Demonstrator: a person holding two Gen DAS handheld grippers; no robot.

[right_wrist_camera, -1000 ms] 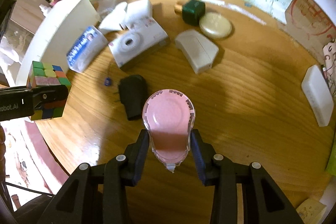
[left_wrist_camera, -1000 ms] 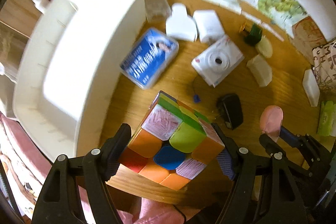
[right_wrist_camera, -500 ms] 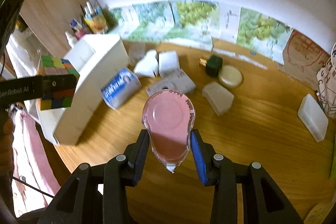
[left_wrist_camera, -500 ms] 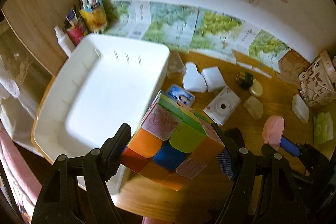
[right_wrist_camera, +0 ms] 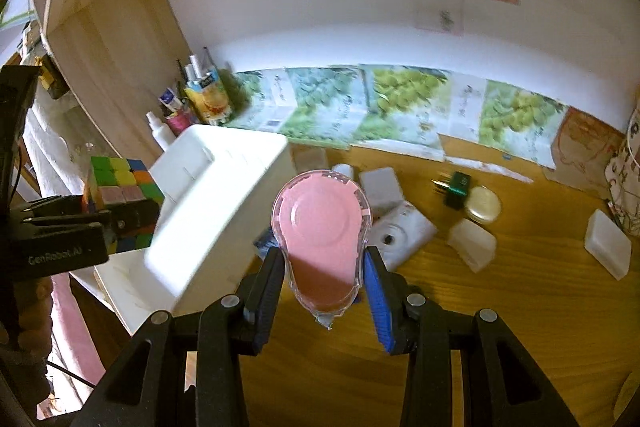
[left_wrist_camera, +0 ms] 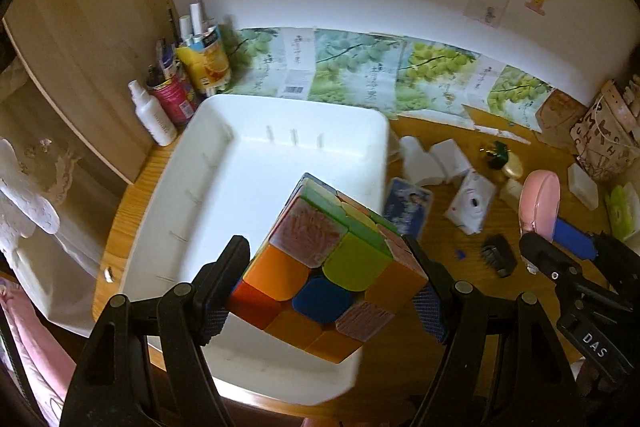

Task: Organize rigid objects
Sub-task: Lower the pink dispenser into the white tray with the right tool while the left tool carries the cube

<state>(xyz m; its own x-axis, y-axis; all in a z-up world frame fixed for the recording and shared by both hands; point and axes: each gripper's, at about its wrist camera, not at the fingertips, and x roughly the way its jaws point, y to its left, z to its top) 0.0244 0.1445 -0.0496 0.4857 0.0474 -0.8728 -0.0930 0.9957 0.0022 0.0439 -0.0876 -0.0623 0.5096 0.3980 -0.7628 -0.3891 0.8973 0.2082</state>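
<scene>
White plastic bin (left_wrist_camera: 224, 195), rectangular, shallow, with short ribs moulded along its inner walls; stands at the left end of the wooden bench (right_wrist_camera: 500, 327), close to the back edge. Interior bare white; nothing can be seen lying in it.

Pink cup (left_wrist_camera: 173, 103) and yellow printed carton (left_wrist_camera: 208, 61), back left corner of the bench behind the bin: each holds upright pens and tubes. White spray bottle (left_wrist_camera: 154, 115) stands beside them.

Puzzle cube (left_wrist_camera: 324, 279), three-by-three, faces scrambled: orange, lime green, blue and red tiles, several tiles worn to a scratched pinkish grey. Pinched across two opposite sides by the left claw (left_wrist_camera: 326, 297), held tilted in the air above the near right part of the bin, clear of its floor.

Pink correction-tape dispenser (right_wrist_camera: 322, 239), teardrop-shaped, clear casing over a pink body, notched rim, narrow tip pointing back toward the camera. Pinched at its narrow end by the right claw (right_wrist_camera: 322, 301), held above the bench just right of the bin.

Loose on the bench, right of the bin, toward the back edge:
- blue printed pack (left_wrist_camera: 406, 207), beside the bin's right wall
- white instant camera (right_wrist_camera: 396, 233)
- small black item (left_wrist_camera: 496, 259), nearer the front
- dark green box (right_wrist_camera: 456, 187) touching a round cream tin (right_wrist_camera: 484, 207)
- several white plastic cases (right_wrist_camera: 472, 243), shapes alike, contents not visible
</scene>
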